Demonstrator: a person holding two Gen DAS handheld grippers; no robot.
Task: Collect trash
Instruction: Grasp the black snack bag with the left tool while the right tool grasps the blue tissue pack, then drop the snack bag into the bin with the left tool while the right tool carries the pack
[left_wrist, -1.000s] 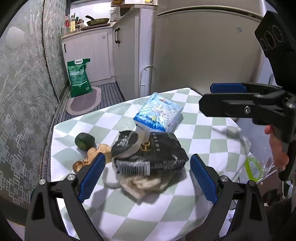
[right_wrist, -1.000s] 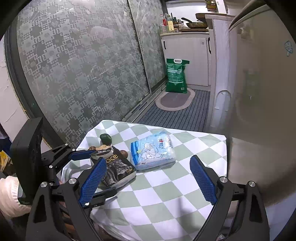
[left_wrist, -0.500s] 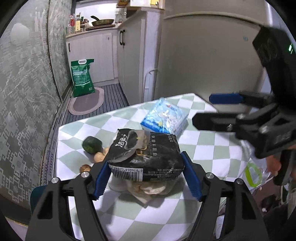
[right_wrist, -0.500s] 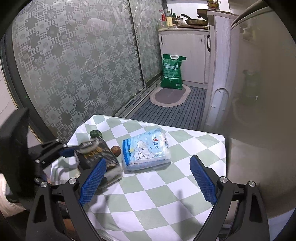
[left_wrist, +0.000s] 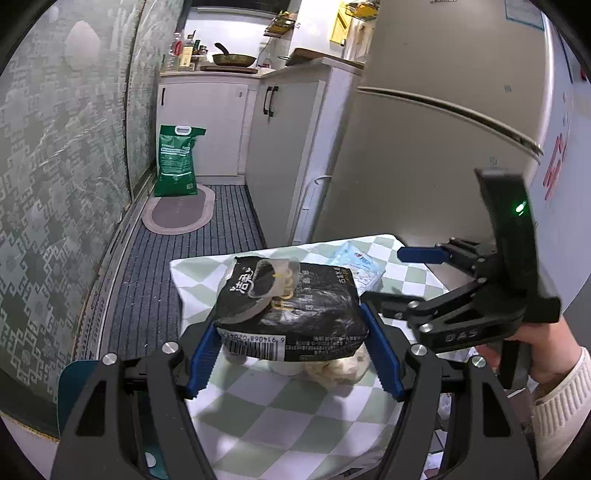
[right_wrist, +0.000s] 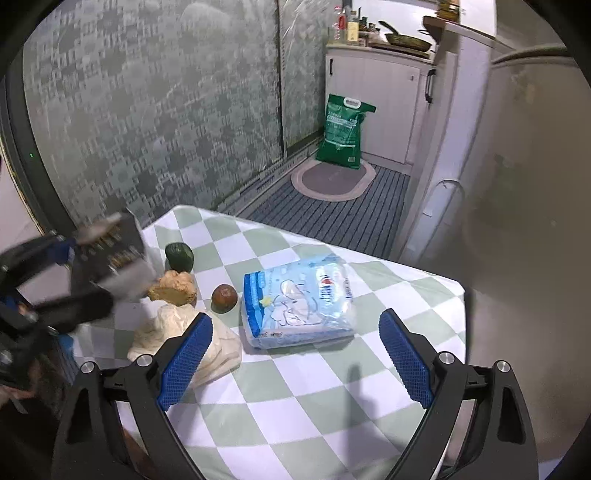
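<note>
My left gripper (left_wrist: 291, 352) is shut on a black snack bag (left_wrist: 291, 310) and holds it lifted above the checkered table (left_wrist: 280, 417). In the right wrist view the bag (right_wrist: 110, 254) is blurred at the far left, off the cloth. My right gripper (right_wrist: 295, 358) is open and empty above the table; it also shows in the left wrist view (left_wrist: 402, 273). On the table lie a crumpled whitish plastic bag (right_wrist: 184, 332), a blue tissue pack (right_wrist: 299, 299), a ginger piece (right_wrist: 173, 288), a brown round fruit (right_wrist: 224, 298) and a green vegetable (right_wrist: 179, 256).
A grey fridge (left_wrist: 443, 147) stands behind the table. White cabinets (left_wrist: 207, 122), a green sack (right_wrist: 343, 133) and an oval mat (right_wrist: 332, 181) are on the far floor. A patterned glass wall (right_wrist: 147, 110) runs along the left.
My left gripper closed on the black bag and lifted it up and to the left off the table, uncovering the whitish bag. The right gripper stayed open and shifted slightly.
</note>
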